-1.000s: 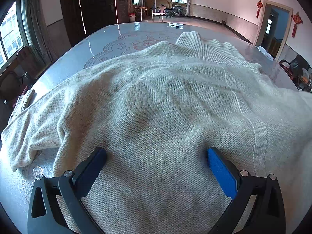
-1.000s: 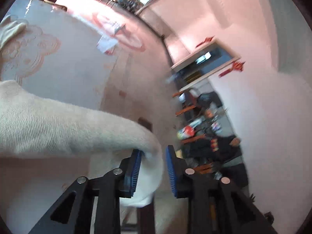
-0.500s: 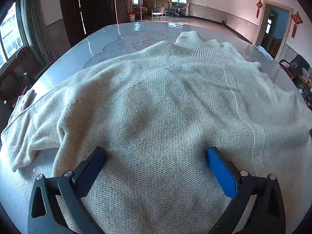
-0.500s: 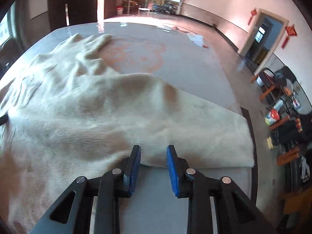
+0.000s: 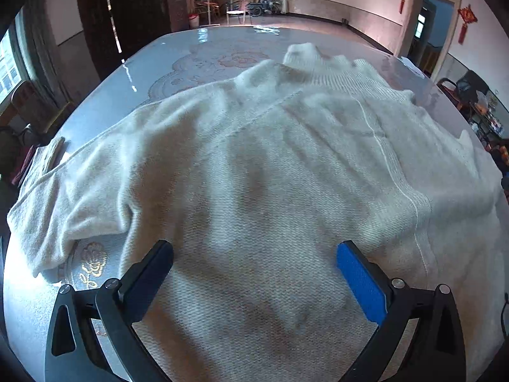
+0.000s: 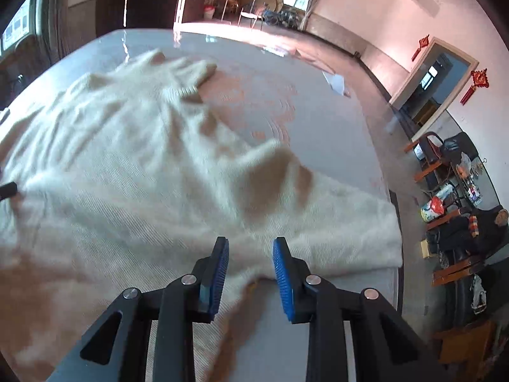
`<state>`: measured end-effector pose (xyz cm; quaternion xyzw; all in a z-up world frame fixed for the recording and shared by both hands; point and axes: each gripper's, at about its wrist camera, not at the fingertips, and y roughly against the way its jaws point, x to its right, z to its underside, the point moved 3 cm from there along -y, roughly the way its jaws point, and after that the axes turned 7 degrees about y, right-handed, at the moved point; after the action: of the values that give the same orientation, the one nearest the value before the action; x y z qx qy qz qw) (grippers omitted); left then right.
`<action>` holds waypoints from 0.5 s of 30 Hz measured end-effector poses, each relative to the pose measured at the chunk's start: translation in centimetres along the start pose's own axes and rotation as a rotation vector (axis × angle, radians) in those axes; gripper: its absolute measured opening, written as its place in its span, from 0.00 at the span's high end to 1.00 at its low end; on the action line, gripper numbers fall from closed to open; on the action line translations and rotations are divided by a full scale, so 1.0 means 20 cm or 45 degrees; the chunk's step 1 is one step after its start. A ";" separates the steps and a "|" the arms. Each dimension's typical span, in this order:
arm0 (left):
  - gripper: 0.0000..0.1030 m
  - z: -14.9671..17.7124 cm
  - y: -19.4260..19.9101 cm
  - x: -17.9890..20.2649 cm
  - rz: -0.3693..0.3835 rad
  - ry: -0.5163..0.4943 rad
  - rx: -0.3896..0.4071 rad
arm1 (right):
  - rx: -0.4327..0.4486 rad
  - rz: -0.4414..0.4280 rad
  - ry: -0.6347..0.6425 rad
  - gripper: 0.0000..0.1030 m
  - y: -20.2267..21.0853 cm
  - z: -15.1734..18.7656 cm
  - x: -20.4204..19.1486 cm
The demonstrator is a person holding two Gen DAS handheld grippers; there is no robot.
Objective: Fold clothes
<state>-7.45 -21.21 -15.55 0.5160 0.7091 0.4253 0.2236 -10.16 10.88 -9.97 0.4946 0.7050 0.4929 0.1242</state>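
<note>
Ahead of both tongs, the cream sweater (image 5: 254, 165) lies spread across the surface (image 5: 178, 51), collar at the far end, one sleeve trailing off to the left of the left tongs (image 5: 254, 273).

Left tongs: released, blades wide apart, hovering over the sweater's body, nothing pinched.

Right tongs (image 6: 251, 267): blades a narrow gap apart. Sleeve edge (image 6: 318, 222) sits just past the tips, maybe reaching between them; pads do not look pressed on it. I read them as let go, not grasping.

Step in hand, my judgement: laying out and smoothing, the right sleeve now set down beside the body. First fold not yet made.

Next move calls for: picking a sleeve or side edge, closing on a thin layer of knit only, and carrying it across the body without dragging the rest. Knit looks soft and stretchy; likely to bunch.

Against a second ago: right tongs then held the sleeve lifted with the surface far below; now the sleeve is down flat and the view faces the sweater. Left view little changed, slightly pulled back.
</note>
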 end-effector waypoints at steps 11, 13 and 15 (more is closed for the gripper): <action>0.00 -0.22 0.19 -1.00 -0.203 0.467 0.128 | -0.041 0.122 0.268 0.68 -0.34 -0.24 -0.52; 0.00 -0.23 0.24 -1.26 -0.316 0.558 0.151 | -0.060 0.161 0.216 0.67 -0.35 -0.26 -0.48; 0.00 -0.22 0.27 -1.53 -0.434 0.682 0.153 | -0.076 0.184 0.167 0.64 -0.36 -0.26 -0.44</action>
<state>3.32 -50.56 -12.37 0.2718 0.8428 0.4599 0.0662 -13.55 0.39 -16.07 0.5070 0.6591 0.5526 0.0566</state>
